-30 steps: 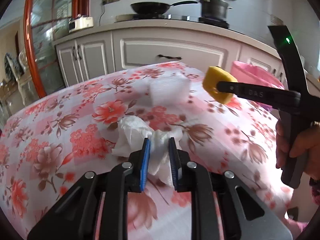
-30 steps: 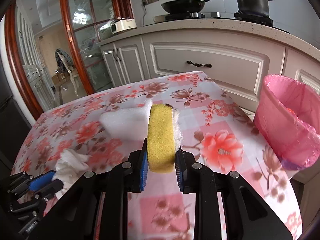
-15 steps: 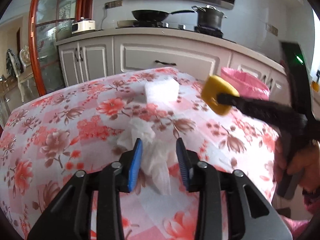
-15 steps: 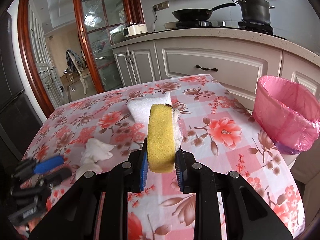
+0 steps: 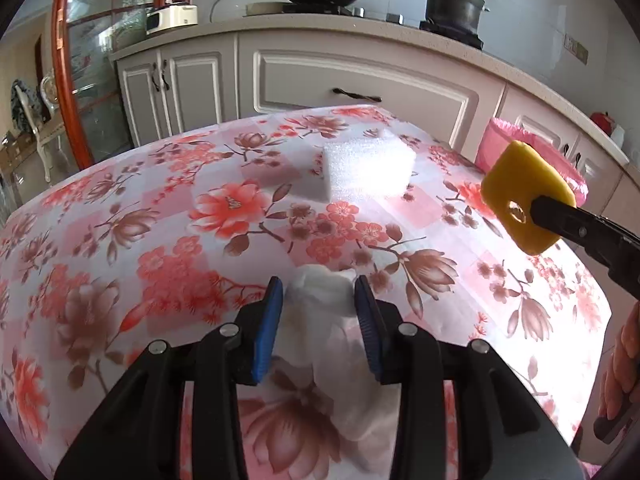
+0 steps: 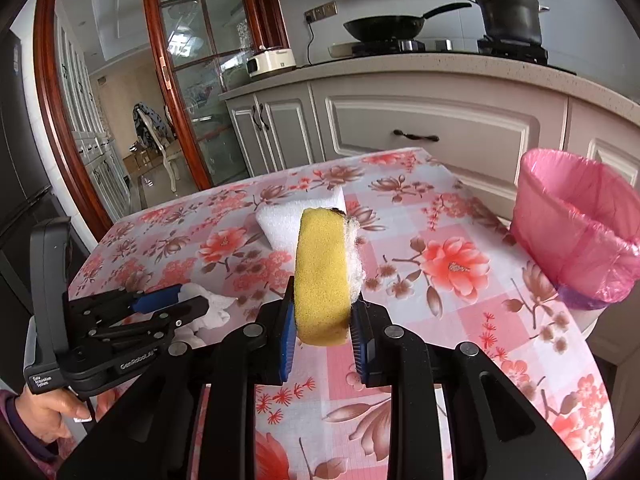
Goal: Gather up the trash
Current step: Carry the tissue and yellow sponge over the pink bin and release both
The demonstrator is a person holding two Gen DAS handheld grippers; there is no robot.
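My right tongs point(image 6: 323, 334) clamp the yellow sponge point(image 6: 323, 276) upright, lifted clear for the pink-lined bin point(image 6: 576, 240) at the far right table edge, while my left tongs point(image 5: 319, 304) stand wide apart, straddling the crumpled tissue point(image 5: 320, 300) on the near tablecloth point(image 5: 160, 240) to grab it.

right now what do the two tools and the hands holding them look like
Both tools are black plastic linkages with silver rivets and blue finger pads: left tool, right tool. The left tool's body carries white lettering. A bare left hand with a purple sleeve grips its handle.
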